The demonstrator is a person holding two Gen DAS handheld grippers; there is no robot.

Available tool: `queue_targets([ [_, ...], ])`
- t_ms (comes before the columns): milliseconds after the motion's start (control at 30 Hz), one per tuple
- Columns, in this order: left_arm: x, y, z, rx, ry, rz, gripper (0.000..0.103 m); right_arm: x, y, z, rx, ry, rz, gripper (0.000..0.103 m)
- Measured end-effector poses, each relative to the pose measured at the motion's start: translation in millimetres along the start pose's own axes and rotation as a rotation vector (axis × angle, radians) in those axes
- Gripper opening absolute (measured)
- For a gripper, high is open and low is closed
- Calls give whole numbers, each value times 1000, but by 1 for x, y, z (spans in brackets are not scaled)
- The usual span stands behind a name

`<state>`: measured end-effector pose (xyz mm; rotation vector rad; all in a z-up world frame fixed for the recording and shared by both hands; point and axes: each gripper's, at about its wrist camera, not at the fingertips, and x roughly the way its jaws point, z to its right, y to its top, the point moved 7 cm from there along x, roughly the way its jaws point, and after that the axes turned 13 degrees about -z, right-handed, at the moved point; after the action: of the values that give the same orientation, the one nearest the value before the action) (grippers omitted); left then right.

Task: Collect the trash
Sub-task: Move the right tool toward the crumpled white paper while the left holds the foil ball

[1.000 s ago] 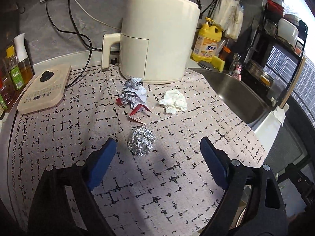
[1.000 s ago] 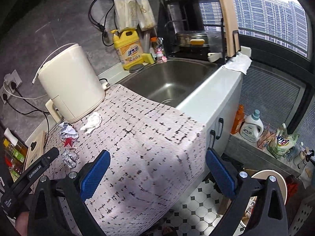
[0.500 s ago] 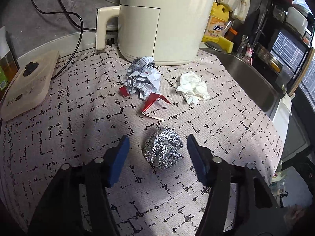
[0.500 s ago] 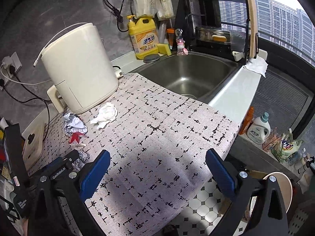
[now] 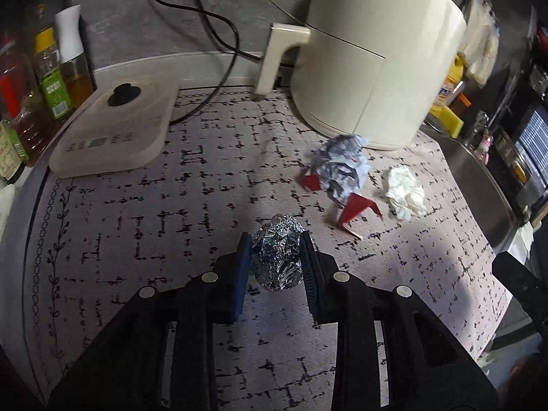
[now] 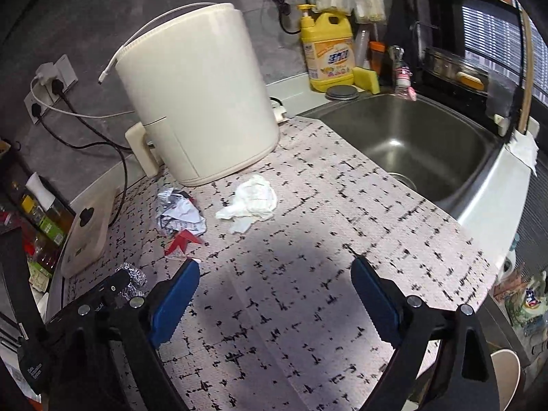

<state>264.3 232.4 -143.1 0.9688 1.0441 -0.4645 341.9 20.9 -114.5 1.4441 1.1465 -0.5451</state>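
My left gripper (image 5: 275,239) is shut on a crumpled foil ball (image 5: 278,253) that rests on the patterned counter mat (image 5: 154,226). The foil ball (image 6: 132,275) shows partly behind the left gripper in the right wrist view. A crumpled printed paper with red card scraps (image 5: 342,174) and a white tissue wad (image 5: 404,193) lie farther right, in front of the cream air fryer (image 5: 373,54). The paper (image 6: 179,214) and tissue (image 6: 253,200) lie ahead of my right gripper (image 6: 275,275), which is open and empty above the mat.
A beige scale-like appliance (image 5: 113,130) and oil bottles (image 5: 51,72) stand at the left. The steel sink (image 6: 418,144) is at the right, with a yellow detergent bottle (image 6: 328,54) and sponge behind it. Cables run along the wall. The counter edge drops off at the right.
My left gripper moved forward and down and closed on the foil ball. My right gripper moved closer over the mat toward the paper and tissue, still open.
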Motion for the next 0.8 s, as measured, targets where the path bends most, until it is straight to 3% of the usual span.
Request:
queue_targets([
  [333, -17, 3, -51, -155, 94, 37, 29, 24, 12, -49, -141, 111, -63, 81],
  [800, -22, 3, -111, -311, 178, 47, 29, 68, 22, -98, -268, 148, -139, 81],
])
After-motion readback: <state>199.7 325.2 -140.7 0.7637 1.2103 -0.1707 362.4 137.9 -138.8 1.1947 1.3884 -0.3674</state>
